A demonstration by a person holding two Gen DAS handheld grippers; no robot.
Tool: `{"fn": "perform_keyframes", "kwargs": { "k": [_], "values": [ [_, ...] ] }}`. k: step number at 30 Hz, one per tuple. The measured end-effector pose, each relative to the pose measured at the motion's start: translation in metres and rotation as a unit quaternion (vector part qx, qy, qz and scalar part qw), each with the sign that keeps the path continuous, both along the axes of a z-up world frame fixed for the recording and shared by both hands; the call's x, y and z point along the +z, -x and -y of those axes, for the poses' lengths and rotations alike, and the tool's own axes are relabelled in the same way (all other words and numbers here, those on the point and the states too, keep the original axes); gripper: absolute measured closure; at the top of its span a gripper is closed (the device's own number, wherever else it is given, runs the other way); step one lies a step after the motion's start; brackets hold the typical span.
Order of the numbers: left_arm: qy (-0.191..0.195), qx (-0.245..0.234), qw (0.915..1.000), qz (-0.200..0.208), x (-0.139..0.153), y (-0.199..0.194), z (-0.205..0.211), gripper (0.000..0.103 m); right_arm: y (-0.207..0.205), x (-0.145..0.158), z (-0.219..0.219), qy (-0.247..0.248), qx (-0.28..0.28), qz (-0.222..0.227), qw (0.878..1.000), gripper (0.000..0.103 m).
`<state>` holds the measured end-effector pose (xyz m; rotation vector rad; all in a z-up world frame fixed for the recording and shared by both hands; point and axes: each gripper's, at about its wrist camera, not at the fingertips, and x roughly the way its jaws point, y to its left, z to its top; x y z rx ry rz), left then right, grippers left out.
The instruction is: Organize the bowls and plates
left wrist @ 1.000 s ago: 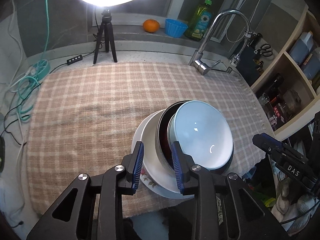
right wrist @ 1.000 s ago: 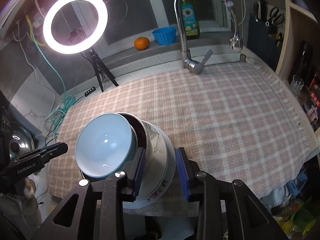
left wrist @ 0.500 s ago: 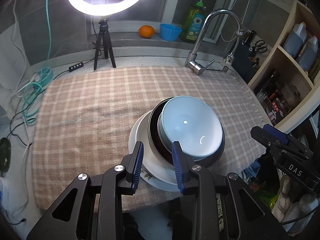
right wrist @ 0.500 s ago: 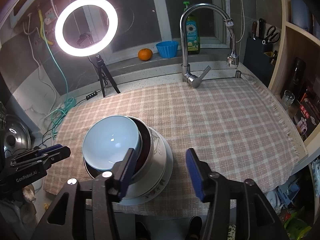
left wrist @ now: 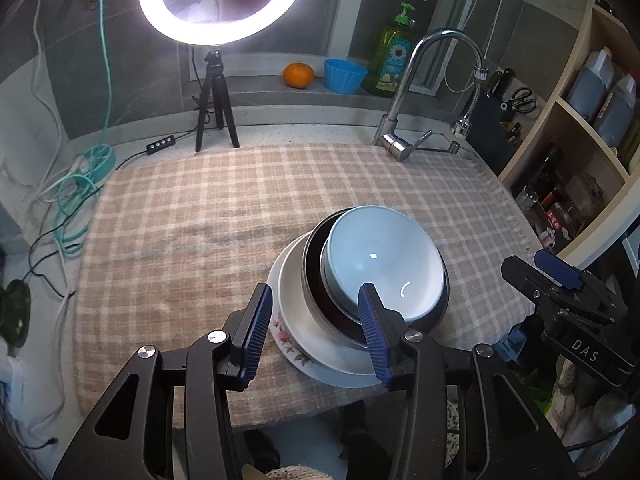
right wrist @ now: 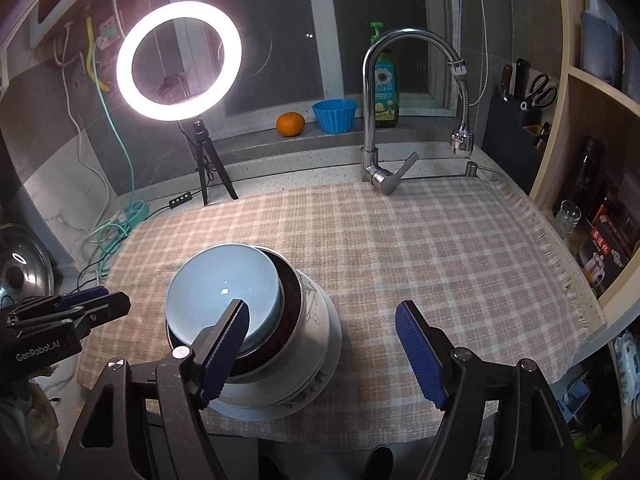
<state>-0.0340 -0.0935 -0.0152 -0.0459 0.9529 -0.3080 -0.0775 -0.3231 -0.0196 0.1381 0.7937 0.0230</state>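
Observation:
A stack of dishes stands near the front edge of the checked cloth (left wrist: 208,216). A pale blue bowl (left wrist: 384,258) sits on top, inside a dark bowl (left wrist: 316,280), on a white floral bowl (left wrist: 296,316) and a white plate (left wrist: 344,376). In the right wrist view the blue bowl (right wrist: 222,284) tops the same stack, with the floral bowl (right wrist: 316,316) below. My left gripper (left wrist: 316,332) is open and empty, held above the stack's near left side. My right gripper (right wrist: 324,348) is wide open and empty, above the stack's right side.
A faucet (right wrist: 376,120) stands at the back of the cloth, with a ring light on a tripod (right wrist: 180,60) to its left. An orange (right wrist: 290,124), a blue cup (right wrist: 334,116) and a soap bottle (left wrist: 390,60) sit on the sill. Shelves (left wrist: 580,140) are at the right.
Both grippers have opened and pulled back and up from the stack. The right jaws widened the most. The stack of dishes has stayed in place.

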Motion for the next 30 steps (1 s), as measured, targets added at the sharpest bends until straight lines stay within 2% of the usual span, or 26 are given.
{"fn": "perform_keyframes", "kwargs": {
  "k": [12, 17, 30],
  "values": [
    [0.005, -0.001, 1.0000, -0.002, 0.002, -0.001, 0.001, 0.059, -0.003, 0.000, 0.001, 0.001, 0.001, -0.001, 1.000, 0.030],
    [0.005, 0.002, 1.0000, -0.002, 0.002, -0.002, 0.000, 0.053, -0.005, 0.001, 0.001, 0.003, 0.003, 0.001, 1.000, 0.030],
    [0.005, 0.003, 1.0000, 0.000, 0.004, -0.002, 0.000, 0.053, -0.009, -0.001, -0.005, 0.004, 0.010, -0.002, 1.000, 0.030]
  ]
}}
